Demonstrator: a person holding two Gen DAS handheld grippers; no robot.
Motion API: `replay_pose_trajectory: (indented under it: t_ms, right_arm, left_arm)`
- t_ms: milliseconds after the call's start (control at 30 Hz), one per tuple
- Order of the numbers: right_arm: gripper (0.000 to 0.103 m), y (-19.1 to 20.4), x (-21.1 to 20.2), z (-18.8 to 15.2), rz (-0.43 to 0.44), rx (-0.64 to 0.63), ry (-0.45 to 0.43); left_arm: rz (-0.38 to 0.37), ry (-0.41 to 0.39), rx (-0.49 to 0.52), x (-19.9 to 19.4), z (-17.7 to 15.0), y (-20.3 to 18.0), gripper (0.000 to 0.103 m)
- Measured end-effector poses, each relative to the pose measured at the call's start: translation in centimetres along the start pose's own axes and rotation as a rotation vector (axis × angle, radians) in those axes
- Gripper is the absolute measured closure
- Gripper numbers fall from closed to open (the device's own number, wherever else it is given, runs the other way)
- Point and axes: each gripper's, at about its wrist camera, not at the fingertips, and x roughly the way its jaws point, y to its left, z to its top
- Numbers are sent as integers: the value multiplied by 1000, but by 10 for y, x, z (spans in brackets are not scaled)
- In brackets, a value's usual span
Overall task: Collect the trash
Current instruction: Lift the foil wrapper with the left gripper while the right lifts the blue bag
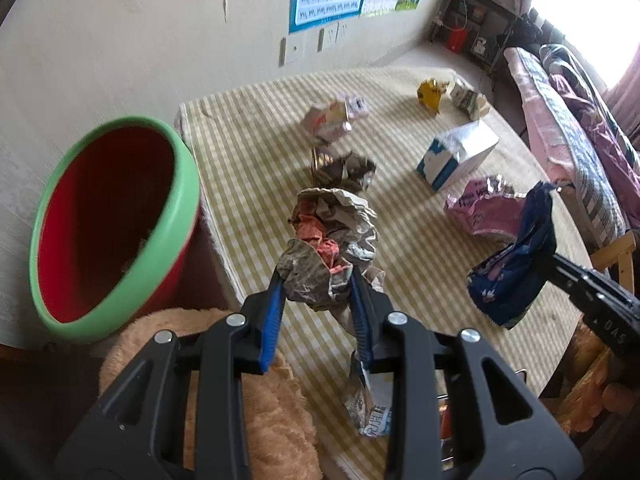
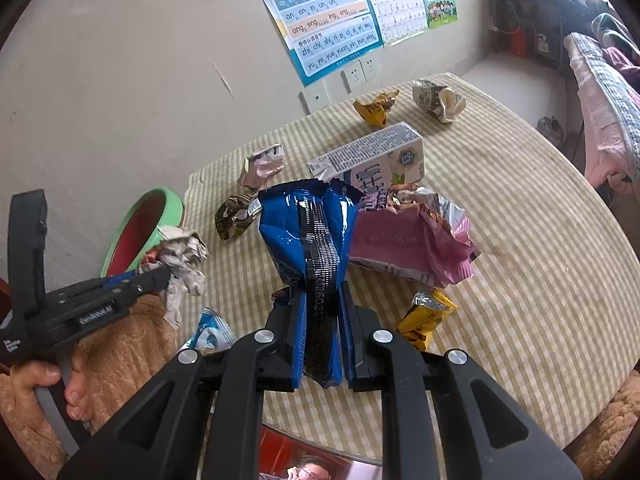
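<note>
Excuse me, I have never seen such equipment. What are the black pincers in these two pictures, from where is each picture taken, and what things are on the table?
No robot here: a person holds a hand-operated gripper in each hand, each carrying a camera that looks along its fingers. One picture comes from the left gripper, which is shut on a crumpled paper wad. The other comes from the right gripper, shut on a blue snack wrapper. On the striped tablecloth lie more trash: a milk carton, a pink bag, yellow wrappers and other scraps. The red bin with a green rim stands beside the table.
</note>
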Motion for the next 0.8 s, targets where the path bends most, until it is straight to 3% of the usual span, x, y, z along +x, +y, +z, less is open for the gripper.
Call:
replay_pose_trajectory:
  t_ms: [467,800]
  right_arm:
    - [88,31,-38,18,-10,-32,-85]
    - [87,50,-56,31,-22,-60,-127]
  left_arm:
    - [5,-131,-26,-42,9,15,73]
    - [23,-168,-72,-53,6,42,73]
